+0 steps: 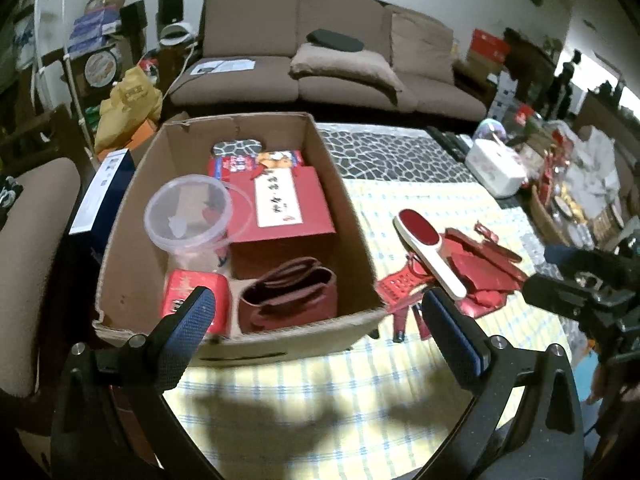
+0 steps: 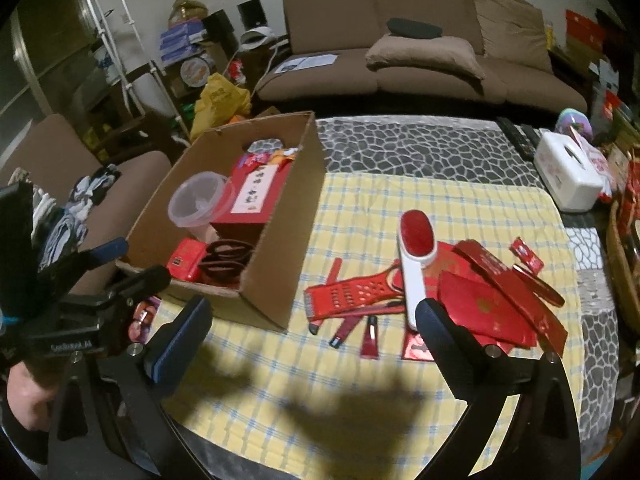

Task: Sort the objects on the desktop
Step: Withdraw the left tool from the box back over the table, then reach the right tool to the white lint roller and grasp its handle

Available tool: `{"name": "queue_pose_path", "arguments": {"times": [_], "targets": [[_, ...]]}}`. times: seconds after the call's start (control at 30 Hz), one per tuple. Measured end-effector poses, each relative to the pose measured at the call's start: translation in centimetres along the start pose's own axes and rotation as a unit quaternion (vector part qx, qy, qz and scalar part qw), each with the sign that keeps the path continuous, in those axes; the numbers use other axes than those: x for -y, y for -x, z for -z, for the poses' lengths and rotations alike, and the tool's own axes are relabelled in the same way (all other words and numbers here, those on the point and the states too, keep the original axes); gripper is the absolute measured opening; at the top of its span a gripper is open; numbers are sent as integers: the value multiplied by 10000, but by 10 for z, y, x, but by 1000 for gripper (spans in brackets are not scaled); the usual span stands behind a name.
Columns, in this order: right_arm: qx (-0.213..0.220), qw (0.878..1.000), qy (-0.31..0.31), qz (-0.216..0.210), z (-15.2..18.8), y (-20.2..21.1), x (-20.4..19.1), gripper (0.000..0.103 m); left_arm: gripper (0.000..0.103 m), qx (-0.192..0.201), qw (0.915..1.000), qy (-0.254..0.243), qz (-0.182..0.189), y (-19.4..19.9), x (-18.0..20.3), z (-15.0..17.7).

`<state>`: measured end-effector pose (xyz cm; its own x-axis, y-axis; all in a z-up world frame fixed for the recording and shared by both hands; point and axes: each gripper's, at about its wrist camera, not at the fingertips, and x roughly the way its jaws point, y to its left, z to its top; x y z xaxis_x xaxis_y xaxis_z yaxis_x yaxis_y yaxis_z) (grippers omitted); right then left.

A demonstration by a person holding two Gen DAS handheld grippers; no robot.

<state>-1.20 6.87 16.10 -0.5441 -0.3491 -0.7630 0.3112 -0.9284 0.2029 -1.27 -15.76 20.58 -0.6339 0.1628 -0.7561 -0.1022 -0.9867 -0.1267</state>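
Observation:
An open cardboard box (image 1: 132, 216) stands on the yellow checked cloth (image 1: 320, 384). It holds a clear plastic tub (image 1: 188, 212), a red gift box (image 1: 288, 212), a red tin (image 1: 188, 292) and a dark red bag (image 1: 288, 296). Right of the box (image 2: 280, 216) lies a red pile: a white lint brush (image 2: 412, 264), a grater (image 2: 352, 292), envelopes (image 2: 480, 304) and small tubes (image 2: 368, 336). My left gripper (image 1: 320, 316) hovers open and empty over the box's near edge. My right gripper (image 2: 314, 320) is open and empty before the pile.
A brown sofa (image 2: 420, 60) runs behind the table. A white tissue box (image 2: 568, 172) and remotes (image 2: 520, 136) sit at the back right, with a wicker basket (image 2: 620, 264) at the right edge. A padded chair (image 1: 36, 240) stands left of the box.

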Motion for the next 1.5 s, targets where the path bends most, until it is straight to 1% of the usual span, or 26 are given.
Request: {"name": "queue_pose_path", "arguments": {"times": [0.13,0.23,0.37,0.53,0.63,0.77,0.9,1.03,1.17,1.3,1.37,1.5], "targets": [[28,9999,-117,86,7,3,20,103,103,-34,9999,-87,71,-7,18,8],[27,9995,-276,179,13,3,46,103,103,-42,9997,-151,166,-13,31,15],[6,9985,-416,363,22,-1,74,103,103,-79,9989,-276,369,-25,51,24],[-62,9970,-577,506,36,-13,104,103,103,-48,9976,-460,512,-40,73,41],[-114,9962,-642,574,41,-24,118,103,103,-28,9961,-689,554,-51,89,55],[-136,9959,-616,647,43,-39,126,103,103,-17,9930,-1057,527,-63,110,65],[-172,9962,-635,565,40,-58,128,103,103,-58,9887,-1396,552,-73,131,70],[-189,9969,-585,496,32,-76,126,102,103,-131,9875,-1340,822,-82,139,71],[-264,9974,-544,398,21,-97,125,102,103,-385,9885,-983,1080,-95,137,71],[-387,9978,-463,275,11,-115,119,93,103,-512,9886,-776,1185,-101,131,70],[-428,9981,-372,232,8,-121,116,88,103,-547,9889,-732,1173,-103,129,71],[-545,9979,-297,175,5,-135,112,71,103,-692,9885,-587,1213,-111,122,73]]}}
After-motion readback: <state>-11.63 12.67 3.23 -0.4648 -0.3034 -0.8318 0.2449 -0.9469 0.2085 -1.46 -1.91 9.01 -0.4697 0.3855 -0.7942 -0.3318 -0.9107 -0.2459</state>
